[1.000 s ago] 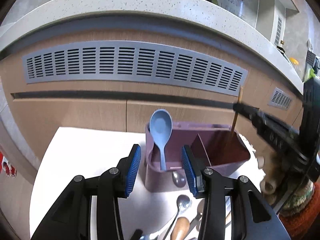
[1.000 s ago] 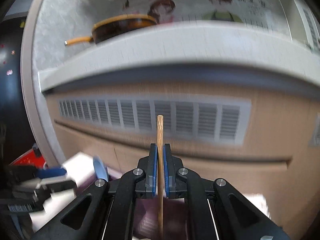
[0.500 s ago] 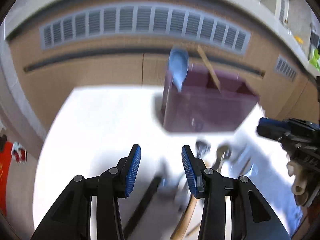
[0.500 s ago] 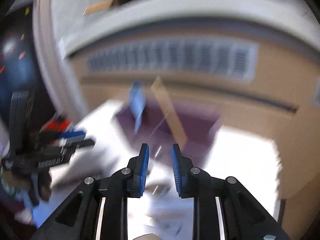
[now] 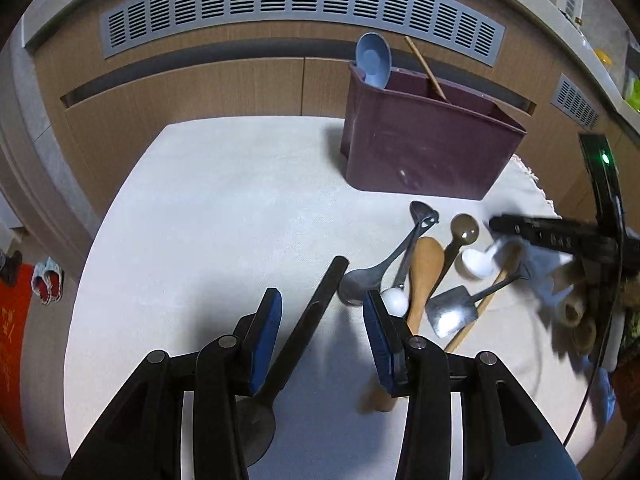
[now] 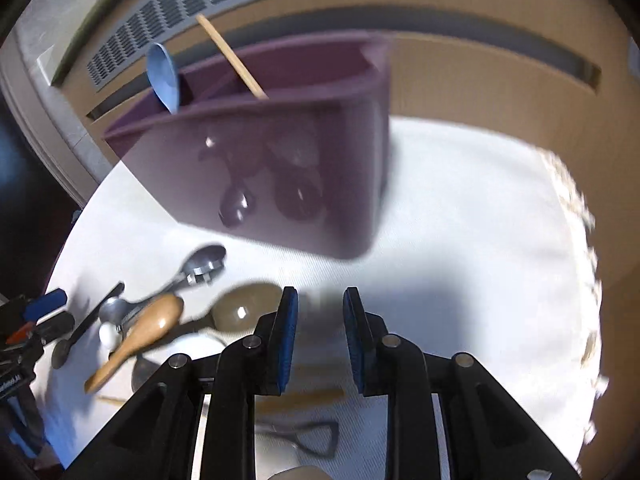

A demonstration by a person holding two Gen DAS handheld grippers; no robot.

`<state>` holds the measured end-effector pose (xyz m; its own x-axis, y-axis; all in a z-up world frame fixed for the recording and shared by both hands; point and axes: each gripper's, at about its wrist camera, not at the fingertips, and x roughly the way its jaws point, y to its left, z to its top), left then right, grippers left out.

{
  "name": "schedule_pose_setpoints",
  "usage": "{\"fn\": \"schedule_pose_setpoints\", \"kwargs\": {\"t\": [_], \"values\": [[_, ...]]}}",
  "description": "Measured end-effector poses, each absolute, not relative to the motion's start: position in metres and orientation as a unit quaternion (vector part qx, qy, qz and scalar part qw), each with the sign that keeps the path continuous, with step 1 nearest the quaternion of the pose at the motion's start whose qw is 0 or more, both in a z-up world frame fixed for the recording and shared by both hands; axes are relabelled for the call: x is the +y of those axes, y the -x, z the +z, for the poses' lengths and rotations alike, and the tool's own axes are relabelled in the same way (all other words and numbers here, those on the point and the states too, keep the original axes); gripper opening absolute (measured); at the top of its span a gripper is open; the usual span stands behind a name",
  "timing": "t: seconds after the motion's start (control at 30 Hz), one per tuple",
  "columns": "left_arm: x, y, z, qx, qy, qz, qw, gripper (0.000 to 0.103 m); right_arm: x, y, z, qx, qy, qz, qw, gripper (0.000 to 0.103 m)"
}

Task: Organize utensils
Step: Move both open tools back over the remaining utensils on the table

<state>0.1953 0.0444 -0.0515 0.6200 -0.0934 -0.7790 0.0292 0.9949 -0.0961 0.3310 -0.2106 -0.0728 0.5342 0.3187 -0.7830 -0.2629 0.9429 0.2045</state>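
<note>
The left gripper (image 5: 322,322) tilts steeply down over the white cloth (image 5: 224,208), its jaws wide apart and pressing on nothing; the black spoon (image 5: 316,300) lies on the cloth in the gap between them, its handle running toward 1 o'clock and its bowl back under the gripper body. Just past the right-hand blue pad, at 2 o'clock, a heap of utensils lies on the cloth: a wooden spoon (image 5: 424,276), metal spoons (image 5: 360,284), a small metal shovel (image 5: 454,312), a brown spoon (image 5: 464,229) and a white spoon (image 5: 476,262), several crossing and touching. The right gripper (image 6: 318,316) also points steeply down, blurred in its own view, jaws parted and empty over bare cloth; from there the heap sits at 9 o'clock. In the left view the right gripper (image 5: 494,224) shows at 3 o'clock beside the heap. Farther off, at 1 o'clock in the left view and 11 o'clock in the right, the purple divided bin (image 5: 424,152) stands upright on the cloth, with a blue spoon (image 5: 374,60) in its end compartment and a chopstick (image 5: 426,70) leaning in the next one. Behind it runs a wooden cabinet front (image 5: 200,88) with a grey vent grille (image 5: 296,4).
</note>
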Motion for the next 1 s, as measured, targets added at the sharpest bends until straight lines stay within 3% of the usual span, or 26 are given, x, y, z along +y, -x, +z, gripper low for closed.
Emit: {"fn": "schedule_pose_setpoints", "kwargs": {"t": [0.37,0.73,1.0], "values": [[0.025,-0.203,-0.049,0.438,0.024,-0.059,0.897,0.044,-0.206,-0.245,-0.075,0.470,-0.064,0.246,0.846,0.024],[0.027,-0.207,-0.052,0.443,0.026,-0.050,0.895,0.044,-0.157,-0.194,-0.059,0.401,0.146,0.282,0.859,0.024],[0.051,-0.205,-0.051,0.441,0.050,-0.035,0.895,0.044,-0.139,-0.209,-0.065,0.391,0.172,0.295,0.855,0.024]]}}
